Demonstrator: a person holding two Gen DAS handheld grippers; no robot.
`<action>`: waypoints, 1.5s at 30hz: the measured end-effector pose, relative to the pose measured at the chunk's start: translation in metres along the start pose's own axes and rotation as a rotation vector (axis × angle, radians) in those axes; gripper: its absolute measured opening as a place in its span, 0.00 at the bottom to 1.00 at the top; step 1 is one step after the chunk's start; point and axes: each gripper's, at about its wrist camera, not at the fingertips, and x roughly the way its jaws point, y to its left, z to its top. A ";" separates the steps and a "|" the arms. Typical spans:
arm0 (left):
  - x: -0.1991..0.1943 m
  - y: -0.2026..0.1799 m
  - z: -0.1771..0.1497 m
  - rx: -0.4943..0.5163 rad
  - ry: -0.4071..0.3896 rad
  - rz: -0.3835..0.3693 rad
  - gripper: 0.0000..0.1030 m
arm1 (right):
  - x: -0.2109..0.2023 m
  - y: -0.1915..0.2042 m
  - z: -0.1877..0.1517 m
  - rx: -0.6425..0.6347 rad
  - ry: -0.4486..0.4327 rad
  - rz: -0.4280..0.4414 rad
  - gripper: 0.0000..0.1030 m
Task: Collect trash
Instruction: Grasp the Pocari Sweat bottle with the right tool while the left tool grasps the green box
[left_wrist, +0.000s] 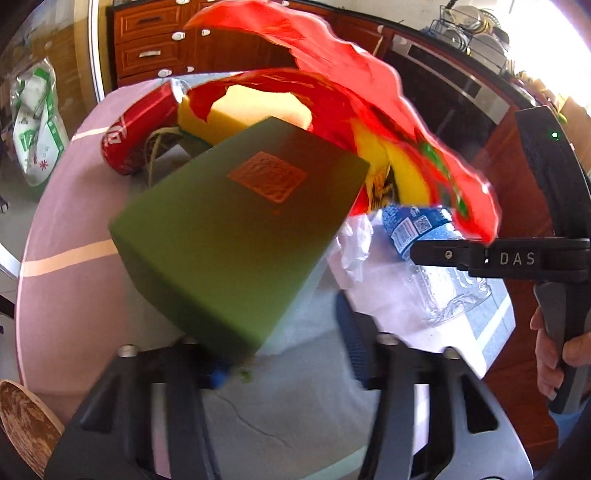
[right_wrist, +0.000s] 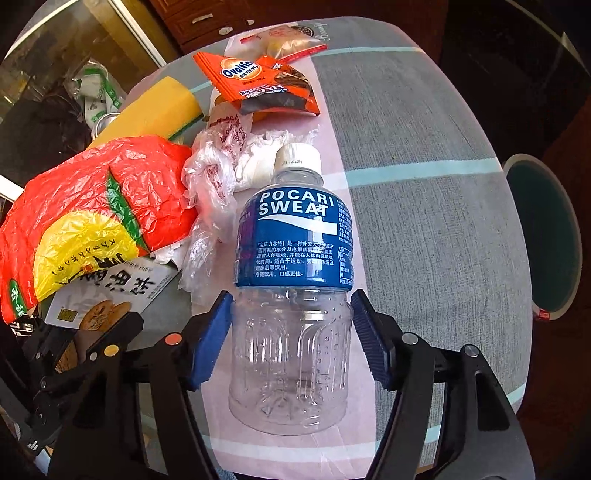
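Observation:
My left gripper (left_wrist: 280, 354) is open; a green box (left_wrist: 236, 229) hangs tilted just in front of it over the red plastic bag (left_wrist: 369, 96), touching the left finger's tip or apart, I cannot tell. My right gripper (right_wrist: 291, 325) is open with its blue pads on either side of an empty Pocari Sweat bottle (right_wrist: 291, 266) lying on the table, cap pointing away. The bottle also shows in the left wrist view (left_wrist: 432, 254). The bag (right_wrist: 92, 206) lies left of the bottle. The right gripper's body (left_wrist: 517, 258) shows in the left wrist view.
A red soda can (left_wrist: 136, 133) and a yellow sponge (right_wrist: 151, 110) lie by the bag. An Ovaltine wrapper (right_wrist: 258, 81), crumpled clear plastic (right_wrist: 210, 177), white tissue (right_wrist: 258, 158) and a printed box (right_wrist: 110, 299) lie on the striped tablecloth (right_wrist: 424, 184). A round stool (right_wrist: 539, 236) stands right.

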 end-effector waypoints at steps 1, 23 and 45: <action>0.000 -0.003 0.000 0.000 0.009 -0.008 0.13 | -0.001 -0.001 -0.002 -0.002 0.000 0.004 0.61; -0.049 -0.030 -0.020 -0.060 0.041 -0.050 0.09 | -0.035 -0.033 -0.058 0.065 -0.021 0.138 0.61; -0.039 -0.017 -0.018 -0.149 0.024 0.050 0.02 | -0.007 -0.028 -0.044 0.052 0.020 0.155 0.61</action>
